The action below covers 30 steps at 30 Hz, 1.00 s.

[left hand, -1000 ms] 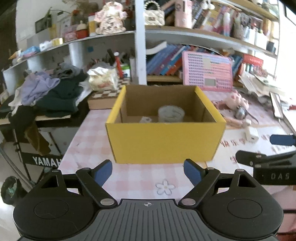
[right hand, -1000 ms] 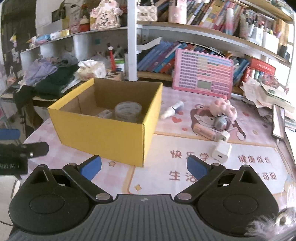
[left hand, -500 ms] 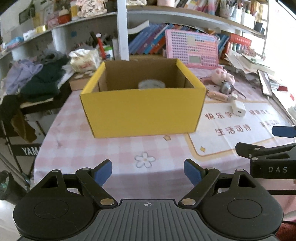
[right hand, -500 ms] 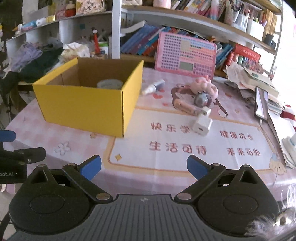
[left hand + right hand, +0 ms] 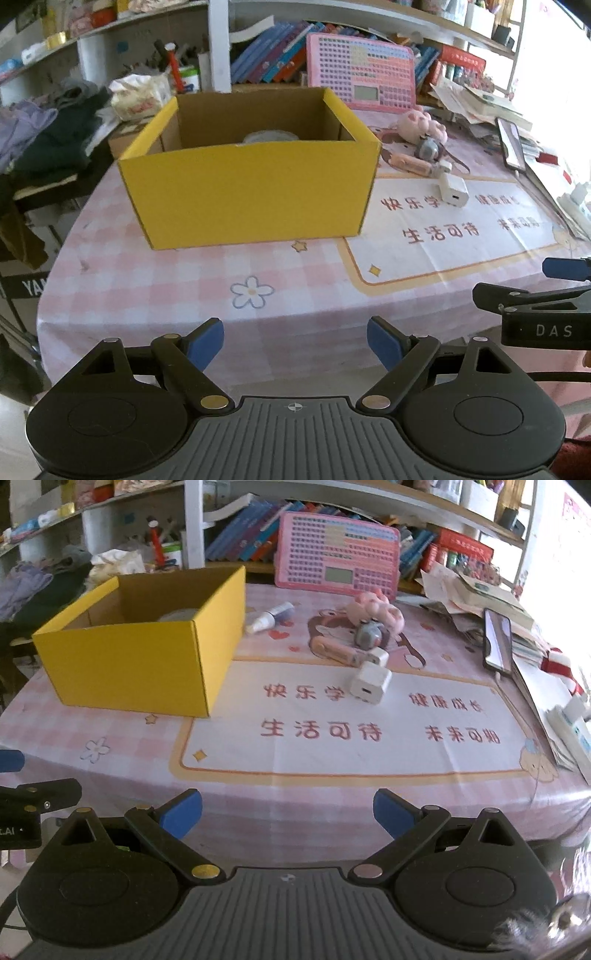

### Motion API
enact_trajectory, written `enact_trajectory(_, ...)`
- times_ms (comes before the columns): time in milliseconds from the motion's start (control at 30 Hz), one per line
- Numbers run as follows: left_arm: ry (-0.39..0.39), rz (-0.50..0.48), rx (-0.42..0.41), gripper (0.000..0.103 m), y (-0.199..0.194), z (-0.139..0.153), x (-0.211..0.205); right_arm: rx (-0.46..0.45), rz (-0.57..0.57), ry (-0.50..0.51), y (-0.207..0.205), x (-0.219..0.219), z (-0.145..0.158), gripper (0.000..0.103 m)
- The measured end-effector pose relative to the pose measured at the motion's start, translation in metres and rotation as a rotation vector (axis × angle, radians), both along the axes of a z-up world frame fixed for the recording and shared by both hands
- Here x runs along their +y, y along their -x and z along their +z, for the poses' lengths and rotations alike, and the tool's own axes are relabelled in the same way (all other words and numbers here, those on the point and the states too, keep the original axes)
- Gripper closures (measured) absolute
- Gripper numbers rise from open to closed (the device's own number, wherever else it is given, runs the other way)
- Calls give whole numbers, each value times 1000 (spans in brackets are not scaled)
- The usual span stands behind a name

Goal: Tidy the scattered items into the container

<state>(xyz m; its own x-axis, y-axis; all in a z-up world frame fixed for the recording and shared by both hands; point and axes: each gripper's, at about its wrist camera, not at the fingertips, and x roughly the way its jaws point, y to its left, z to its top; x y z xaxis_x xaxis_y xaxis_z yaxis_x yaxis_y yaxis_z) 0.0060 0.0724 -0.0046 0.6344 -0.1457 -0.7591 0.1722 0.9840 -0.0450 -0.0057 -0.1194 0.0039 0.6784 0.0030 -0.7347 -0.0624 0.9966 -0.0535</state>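
A yellow cardboard box [image 5: 251, 192] [image 5: 140, 664] stands open on the pink checked tablecloth with a roll of tape [image 5: 271, 136] inside. Right of it lie a white charger [image 5: 370, 683] [image 5: 453, 192], a pink stick-shaped item [image 5: 338, 652], a grey round item [image 5: 367, 636], a pink plush toy [image 5: 375, 609] and a small white bottle [image 5: 269, 617]. My left gripper [image 5: 295, 341] is open and empty at the table's near edge, in front of the box. My right gripper [image 5: 287, 812] is open and empty, also at the near edge, short of the printed mat.
A pink calculator-like board [image 5: 338, 561] leans against the bookshelf behind the table. A phone [image 5: 498, 640] and stacked papers [image 5: 476, 590] crowd the right side. Clothes [image 5: 44, 136] are heaped at left. The printed mat [image 5: 351, 731] covers the table's right half.
Both grippers have pulled back from the box and tilted further down, so the box looks smaller and more of the tablecloth and the near table edge shows. Both stay open.
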Motion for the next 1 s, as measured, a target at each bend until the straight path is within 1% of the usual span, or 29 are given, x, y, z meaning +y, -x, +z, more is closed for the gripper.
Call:
enact_trajectory(533, 14, -131, 19, 16, -7, -2, -40, 25, -70, 9, 5, -29, -3, 3)
enact_trajectory(1000, 7, -192, 14, 16, -25, -3, -70, 25, -114, 11, -5, -55, -4, 3)
